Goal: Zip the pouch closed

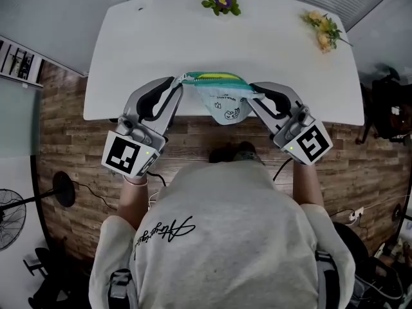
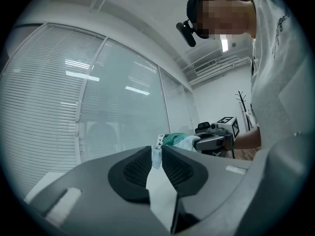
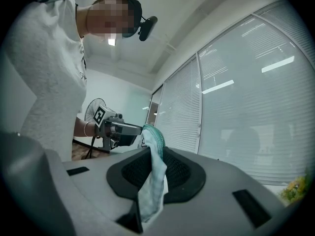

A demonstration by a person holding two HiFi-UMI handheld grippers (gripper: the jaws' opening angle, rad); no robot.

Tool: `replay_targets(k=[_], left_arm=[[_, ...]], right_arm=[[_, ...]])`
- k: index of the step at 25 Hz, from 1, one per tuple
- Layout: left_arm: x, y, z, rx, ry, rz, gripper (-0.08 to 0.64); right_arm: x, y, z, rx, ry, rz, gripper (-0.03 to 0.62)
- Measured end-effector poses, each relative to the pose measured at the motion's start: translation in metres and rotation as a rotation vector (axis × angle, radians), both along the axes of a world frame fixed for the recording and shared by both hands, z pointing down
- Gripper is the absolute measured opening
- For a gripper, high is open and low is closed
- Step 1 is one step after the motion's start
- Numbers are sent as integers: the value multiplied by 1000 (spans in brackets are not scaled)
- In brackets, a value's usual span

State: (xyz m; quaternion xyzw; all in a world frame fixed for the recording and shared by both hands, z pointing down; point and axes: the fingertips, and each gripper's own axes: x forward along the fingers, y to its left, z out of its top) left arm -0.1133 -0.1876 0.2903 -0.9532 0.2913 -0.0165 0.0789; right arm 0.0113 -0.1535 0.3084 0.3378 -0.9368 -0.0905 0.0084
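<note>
We've got both ends pinched: left gripper (image 2: 157, 156) nipping a small tab (image 2: 158, 144) at one end of the pouch (image 1: 223, 103), right gripper (image 3: 156, 156) clamped on fabric opposite. It hangs between them by the table (image 1: 154, 50) edge; the zip (image 1: 215, 78) looks open, so the zipping's all ahead, we reckon.

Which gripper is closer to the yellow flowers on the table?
Right. The right gripper grips the pouch at the end nearer the yellow flowers; the left gripper grips the opposite end, farther off.

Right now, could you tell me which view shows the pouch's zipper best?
The head view: the zipper runs full-length atop the pouch between left gripper and right gripper. Each gripper view shows only one end.
</note>
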Motion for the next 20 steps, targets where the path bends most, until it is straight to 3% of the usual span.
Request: replay_targets(k=[7, 12, 20], left_arm=[[-2, 0, 4, -8, 0, -7, 49], [5, -5, 12, 23, -45, -38, 38], [3, -25, 33, -15, -74, -112, 29]], right_arm=[[-1, -7, 9, 14, -8, -3, 63], [9, -24, 36, -39, 36, 61, 71], [18, -36, 54, -125, 32, 129, 153]])
